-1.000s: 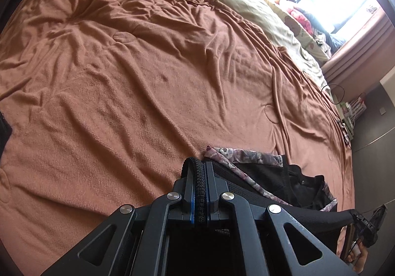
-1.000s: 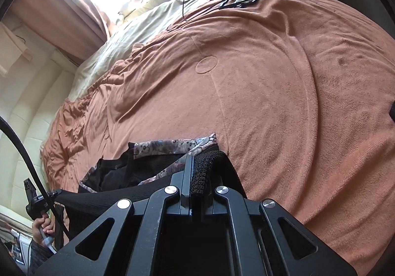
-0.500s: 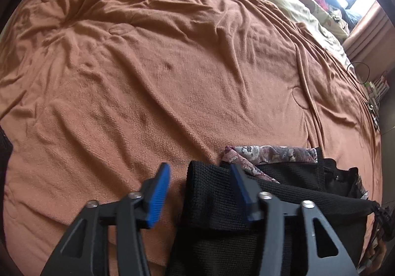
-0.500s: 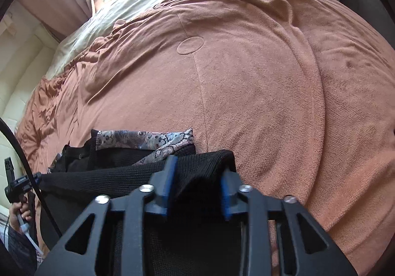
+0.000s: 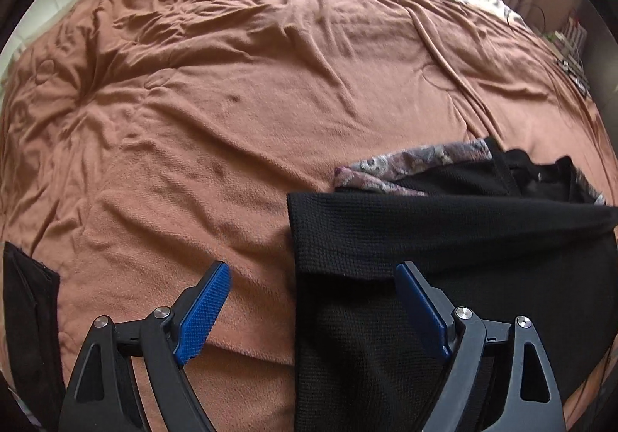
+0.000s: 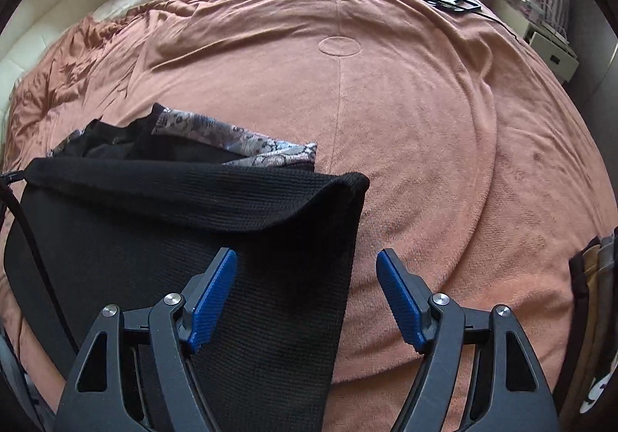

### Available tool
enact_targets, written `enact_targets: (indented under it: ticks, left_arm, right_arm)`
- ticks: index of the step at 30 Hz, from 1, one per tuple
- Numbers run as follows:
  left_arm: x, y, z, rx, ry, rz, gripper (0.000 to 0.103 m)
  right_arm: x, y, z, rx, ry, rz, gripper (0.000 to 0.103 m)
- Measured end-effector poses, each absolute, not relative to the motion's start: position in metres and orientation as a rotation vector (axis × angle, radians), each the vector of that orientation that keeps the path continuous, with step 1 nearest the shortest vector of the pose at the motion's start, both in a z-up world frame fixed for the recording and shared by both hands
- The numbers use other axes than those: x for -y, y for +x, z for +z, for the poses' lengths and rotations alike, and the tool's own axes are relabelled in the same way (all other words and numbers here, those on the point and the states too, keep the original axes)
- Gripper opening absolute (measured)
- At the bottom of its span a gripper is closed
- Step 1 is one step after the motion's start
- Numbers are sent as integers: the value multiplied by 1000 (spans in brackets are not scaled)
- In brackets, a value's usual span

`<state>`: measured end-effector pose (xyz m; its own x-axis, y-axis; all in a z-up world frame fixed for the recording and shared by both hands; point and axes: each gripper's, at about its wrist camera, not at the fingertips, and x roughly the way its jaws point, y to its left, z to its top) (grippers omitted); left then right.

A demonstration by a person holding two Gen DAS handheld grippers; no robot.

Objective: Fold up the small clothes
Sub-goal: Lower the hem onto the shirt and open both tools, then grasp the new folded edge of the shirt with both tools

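Left gripper [image 5: 309, 300] gaping wide, nothing held, straddling the left edge of the black knit garment [image 5: 444, 238] on the brown blanket [image 5: 231, 103]. Right gripper [image 6: 307, 287] equally wide, empty, over the garment's right edge. First fold looks laid, far edge doubled toward the near side over a patterned-trim piece [image 6: 239, 146]; further folds likely remain.

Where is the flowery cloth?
The flowery cloth lies on the brown blanket, just beyond the black knit, left of centre in the right wrist view.
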<state>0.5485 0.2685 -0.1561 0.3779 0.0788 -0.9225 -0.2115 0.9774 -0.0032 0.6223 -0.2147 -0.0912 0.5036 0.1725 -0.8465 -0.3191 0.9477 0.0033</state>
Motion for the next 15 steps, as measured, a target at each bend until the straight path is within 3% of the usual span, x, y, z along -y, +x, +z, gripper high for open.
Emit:
enact_targets:
  ticks: [6,15]
  left_arm:
    - [-250,556,-188,-1289,30,208,87]
    - [-259,590,-191,-1231,62,263,87]
  right_arm:
    - [206,638,-102,-1045,-227,224,73]
    - [195,674,-109,-1024,-228,208,73]
